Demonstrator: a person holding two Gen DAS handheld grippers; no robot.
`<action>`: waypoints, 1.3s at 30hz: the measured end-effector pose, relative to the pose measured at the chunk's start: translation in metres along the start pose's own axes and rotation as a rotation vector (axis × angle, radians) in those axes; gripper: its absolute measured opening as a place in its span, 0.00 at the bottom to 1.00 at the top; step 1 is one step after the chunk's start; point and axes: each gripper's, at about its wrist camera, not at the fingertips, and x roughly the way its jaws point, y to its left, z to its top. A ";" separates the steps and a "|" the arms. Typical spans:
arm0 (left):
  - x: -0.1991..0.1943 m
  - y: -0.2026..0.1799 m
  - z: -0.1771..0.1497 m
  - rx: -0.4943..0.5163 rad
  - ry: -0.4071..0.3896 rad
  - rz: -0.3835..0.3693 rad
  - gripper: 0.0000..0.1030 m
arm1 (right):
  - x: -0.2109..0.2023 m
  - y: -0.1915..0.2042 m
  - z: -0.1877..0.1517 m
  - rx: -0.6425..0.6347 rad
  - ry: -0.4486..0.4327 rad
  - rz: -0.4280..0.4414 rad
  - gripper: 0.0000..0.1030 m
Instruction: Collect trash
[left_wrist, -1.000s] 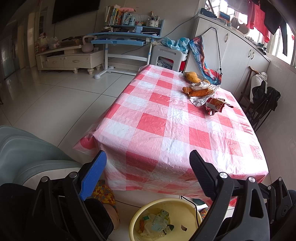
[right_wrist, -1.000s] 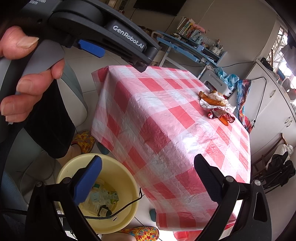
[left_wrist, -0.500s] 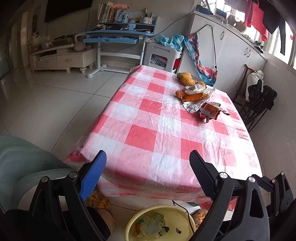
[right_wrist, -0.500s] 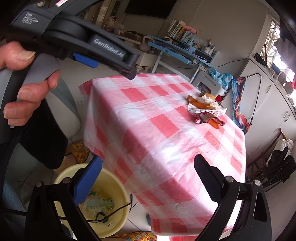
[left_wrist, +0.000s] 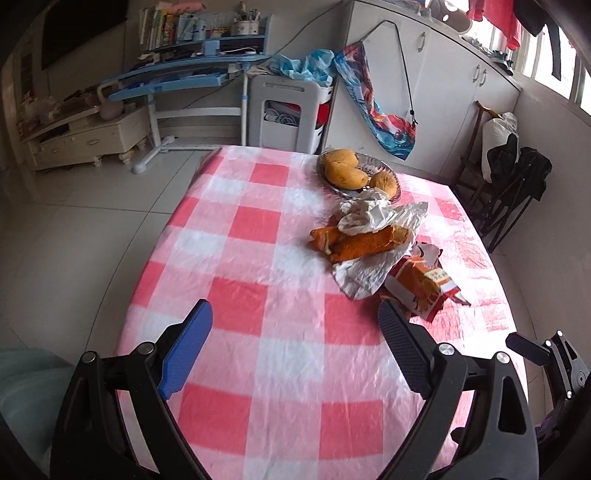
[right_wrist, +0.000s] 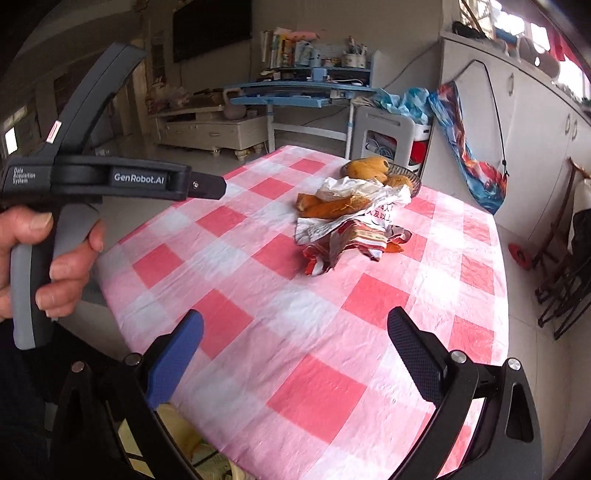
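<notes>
A heap of trash lies on the far right part of the red-and-white checked table (left_wrist: 258, 332): orange peels (left_wrist: 364, 242) on a crumpled white plastic bag (left_wrist: 384, 218), and a torn orange-red snack wrapper (left_wrist: 421, 286) beside it. In the right wrist view the peels (right_wrist: 334, 206) and the wrapper (right_wrist: 354, 240) show mid-table. My left gripper (left_wrist: 295, 321) hovers open above the near half of the table, short of the trash. My right gripper (right_wrist: 295, 328) is open too, with nothing between its fingers. A hand (right_wrist: 40, 266) holds the left gripper's handle.
A metal dish of mangoes (left_wrist: 343, 170) stands just behind the trash. A yellow bin's rim (right_wrist: 184, 432) peeks out under the table's near edge. A blue desk (left_wrist: 192, 74), a white stool (left_wrist: 284, 107), white cabinets (left_wrist: 443, 85) and a folded chair (left_wrist: 509, 192) surround the table.
Both grippers have risen and advanced over the table toward the trash heap. The yellow bin has dropped out of the left view and nearly out of the right view. Both stay open.
</notes>
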 end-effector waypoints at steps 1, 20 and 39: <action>0.012 -0.008 0.009 0.015 0.003 -0.013 0.85 | 0.005 -0.006 0.005 0.022 -0.005 0.009 0.92; 0.182 -0.094 0.106 0.240 0.223 -0.124 0.46 | 0.087 -0.067 0.039 0.248 0.055 0.204 0.28; 0.005 0.053 -0.017 -0.021 0.156 -0.124 0.64 | -0.012 -0.003 -0.025 0.084 0.161 0.145 0.49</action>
